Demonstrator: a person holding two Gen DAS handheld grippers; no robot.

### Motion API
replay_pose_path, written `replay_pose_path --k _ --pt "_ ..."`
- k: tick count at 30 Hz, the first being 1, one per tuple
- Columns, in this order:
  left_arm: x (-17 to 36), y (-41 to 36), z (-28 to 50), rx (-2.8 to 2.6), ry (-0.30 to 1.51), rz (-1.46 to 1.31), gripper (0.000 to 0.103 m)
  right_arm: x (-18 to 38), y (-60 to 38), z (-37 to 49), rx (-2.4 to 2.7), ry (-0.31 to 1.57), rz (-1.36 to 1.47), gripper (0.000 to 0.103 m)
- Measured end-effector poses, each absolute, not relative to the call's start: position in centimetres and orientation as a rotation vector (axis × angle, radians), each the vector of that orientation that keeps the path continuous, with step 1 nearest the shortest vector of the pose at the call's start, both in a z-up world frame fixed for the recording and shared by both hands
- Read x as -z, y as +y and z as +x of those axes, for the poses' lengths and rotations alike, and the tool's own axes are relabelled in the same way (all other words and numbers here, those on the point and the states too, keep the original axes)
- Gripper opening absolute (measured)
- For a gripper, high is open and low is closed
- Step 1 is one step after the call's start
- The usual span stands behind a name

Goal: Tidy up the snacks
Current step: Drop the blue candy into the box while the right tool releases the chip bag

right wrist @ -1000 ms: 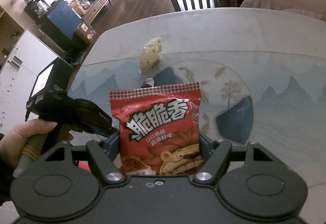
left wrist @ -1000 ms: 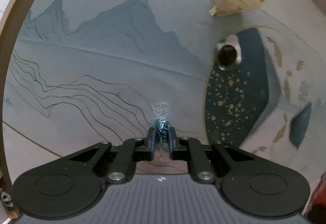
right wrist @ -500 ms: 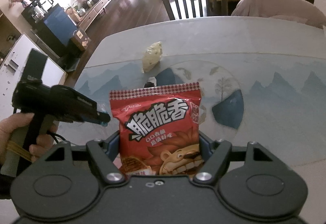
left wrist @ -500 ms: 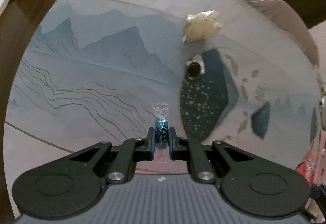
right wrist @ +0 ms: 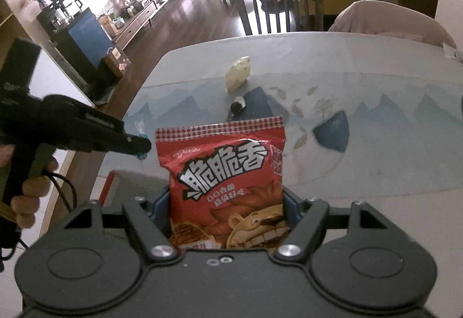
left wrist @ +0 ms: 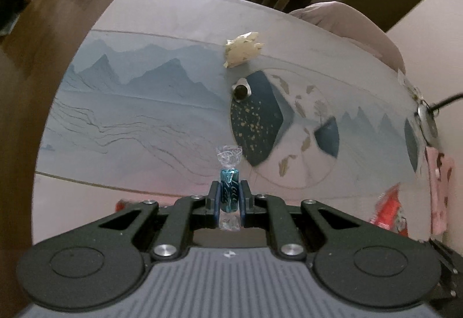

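On the left, the left gripper (left wrist: 228, 199) is clenched on a blue candy (left wrist: 228, 190), held upright with its clear twisted ends poking out above and below the pads, raised over the table (left wrist: 144, 127); its pinch on so small and slick a wrapper looks narrow, so I would carry it level and slowly, without tilting. Farther across the cloth lie a pale packet (left wrist: 243, 49) and, just nearer, a small dark snack (left wrist: 240, 91), apart from each other and untouched. At the right, the right gripper (right wrist: 225, 202) grasps a red bag (right wrist: 222, 173) by its lower half, label facing the camera, off the table. Where the snacks belong is not visible; a red edge (right wrist: 107, 182) below may be a box, though I cannot tell, so set each down gently before opening the fingers
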State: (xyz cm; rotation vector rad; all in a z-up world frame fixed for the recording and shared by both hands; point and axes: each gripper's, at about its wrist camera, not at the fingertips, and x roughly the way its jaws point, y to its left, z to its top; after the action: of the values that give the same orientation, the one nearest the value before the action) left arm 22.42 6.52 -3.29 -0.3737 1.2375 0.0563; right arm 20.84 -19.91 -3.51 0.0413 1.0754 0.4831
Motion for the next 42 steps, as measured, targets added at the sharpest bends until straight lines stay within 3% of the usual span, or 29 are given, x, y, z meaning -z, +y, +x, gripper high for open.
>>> replay_pose_path --k 6,18,42 --pt "2.6 6.7 18.7 -0.026 1.238 -0.300 0.012 4.4 -18.6 17.8 -0.499 1.095 0.019 0.074" --pt "7.8 4.6 13.0 0.016 1.355 -0.171 0.012 8.3 -15.7 13.0 -0.501 1.162 -0.071 0.073" --pt "14.2 1.6 10.1 0.036 1.468 -0.060 0.012 13.1 -14.3 10.4 -0.414 1.268 -0.128 0.075"
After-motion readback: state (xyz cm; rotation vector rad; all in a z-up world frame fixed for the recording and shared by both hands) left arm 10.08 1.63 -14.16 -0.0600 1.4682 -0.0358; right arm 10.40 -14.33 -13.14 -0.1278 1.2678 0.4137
